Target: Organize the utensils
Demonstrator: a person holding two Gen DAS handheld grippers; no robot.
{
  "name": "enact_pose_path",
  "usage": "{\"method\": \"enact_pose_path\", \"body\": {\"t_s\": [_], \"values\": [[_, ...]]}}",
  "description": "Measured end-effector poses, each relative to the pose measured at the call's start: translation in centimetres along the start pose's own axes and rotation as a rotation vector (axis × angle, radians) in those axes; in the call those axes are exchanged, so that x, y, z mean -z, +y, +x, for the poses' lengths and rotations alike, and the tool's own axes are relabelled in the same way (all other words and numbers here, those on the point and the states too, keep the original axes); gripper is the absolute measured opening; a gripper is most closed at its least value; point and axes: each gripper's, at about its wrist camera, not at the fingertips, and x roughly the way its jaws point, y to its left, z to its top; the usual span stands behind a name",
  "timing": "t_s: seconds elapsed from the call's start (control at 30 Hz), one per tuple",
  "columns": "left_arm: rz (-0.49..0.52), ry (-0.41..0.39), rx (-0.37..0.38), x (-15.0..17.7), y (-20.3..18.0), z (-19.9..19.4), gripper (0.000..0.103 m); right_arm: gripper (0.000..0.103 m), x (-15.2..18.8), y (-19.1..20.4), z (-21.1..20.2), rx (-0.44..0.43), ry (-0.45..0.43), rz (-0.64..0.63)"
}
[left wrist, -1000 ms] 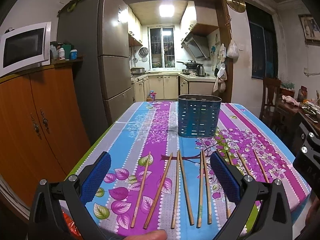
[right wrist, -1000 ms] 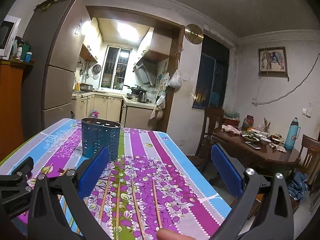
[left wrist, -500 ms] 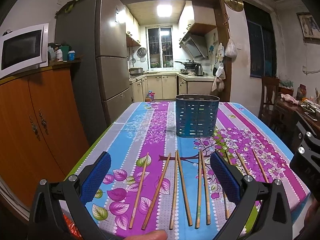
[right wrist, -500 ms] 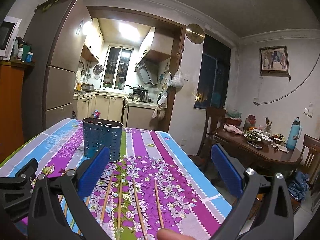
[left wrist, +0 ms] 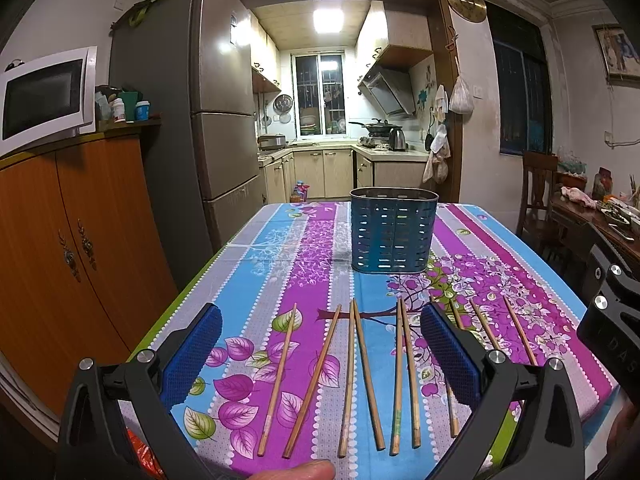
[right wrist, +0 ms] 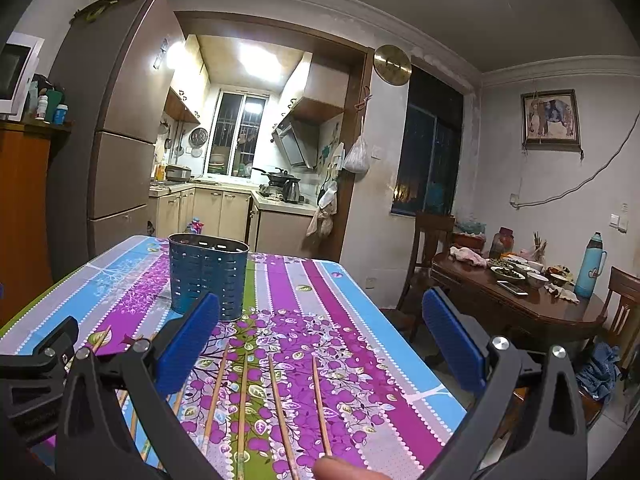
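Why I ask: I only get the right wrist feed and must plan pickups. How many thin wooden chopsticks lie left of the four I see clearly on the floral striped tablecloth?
Observer: Six thin wooden chopsticks lie flat on the floral striped tablecloth, framed by the left gripper in its wrist view.
Operator: Is that gripper holding anything?
Observer: No, its blue-padded fingers are spread wide with nothing between them.
Operator: Are any of the six touching?
Observer: The middle two meet at their far tips, pointing towards the perforated blue utensil holder.
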Motion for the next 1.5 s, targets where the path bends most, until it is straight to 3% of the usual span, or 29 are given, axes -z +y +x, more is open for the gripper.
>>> {"method": "enact_pose_path", "body": {"t_s": [0.4,0.9,1.5], "values": [[0.001,0.000,-0.002,0.02,-0.07,-0.03,0.099,0.098,0.00,-0.08,-0.02,-0.007,0.002,0.003],[-0.001,-0.001,-0.005,0.11,0.04,-0.21,0.099,0.098,0.36,0.55,0.21,-0.113,0.063,0.037],[0.013,-0.004,-0.014,0.35,0.22,-0.53,0.099,0.098,0.74,0.42,0.23,-0.129,0.078,0.044]]}}
